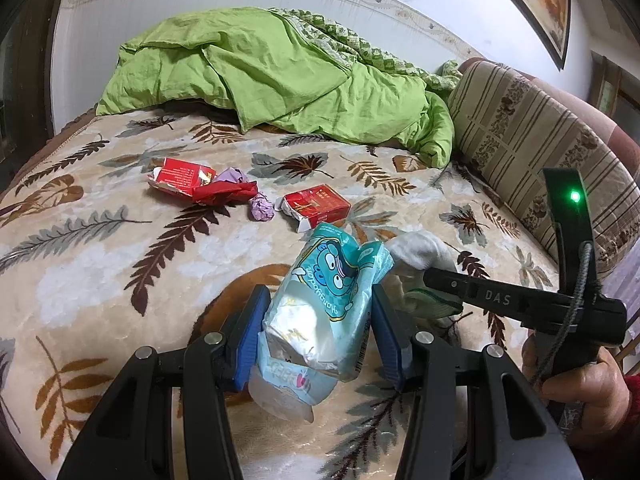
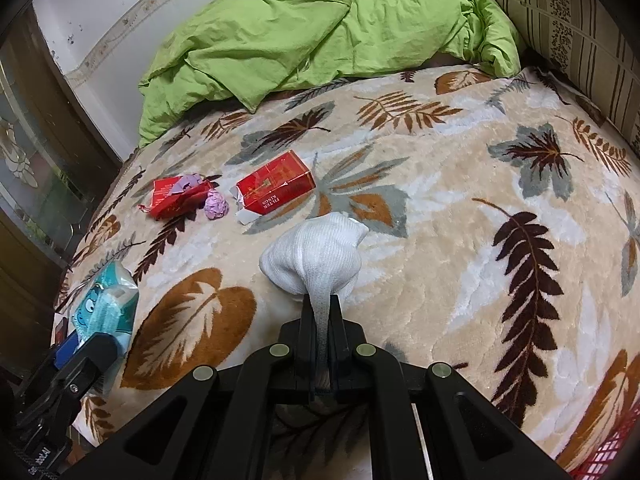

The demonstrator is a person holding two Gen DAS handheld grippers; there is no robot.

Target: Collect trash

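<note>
My left gripper point(image 1: 320, 320) is shut on a crumpled teal tissue pack point(image 1: 332, 300) with a cartoon print, held just above the bed; the same tissue pack point(image 2: 106, 300) shows at the left edge of the right wrist view. My right gripper point(image 2: 320, 304) is shut on a white sock point(image 2: 316, 256), pinching its narrow end while the bunched toe hangs forward. That white sock point(image 1: 416, 252) appears beside the pack in the left wrist view. Farther out on the blanket lie a red cigarette box point(image 2: 276, 192), a torn red packet point(image 2: 176, 198) and a purple paper ball point(image 2: 216, 206).
The leaf-patterned blanket point(image 2: 440, 280) covers the bed. A green duvet point(image 1: 260, 72) is heaped at the far end, a striped cushion point(image 1: 532, 152) stands on the right. A person's hand point(image 1: 580, 392) holds the right gripper's handle. A red basket's edge point(image 2: 604, 456) shows at the lower right.
</note>
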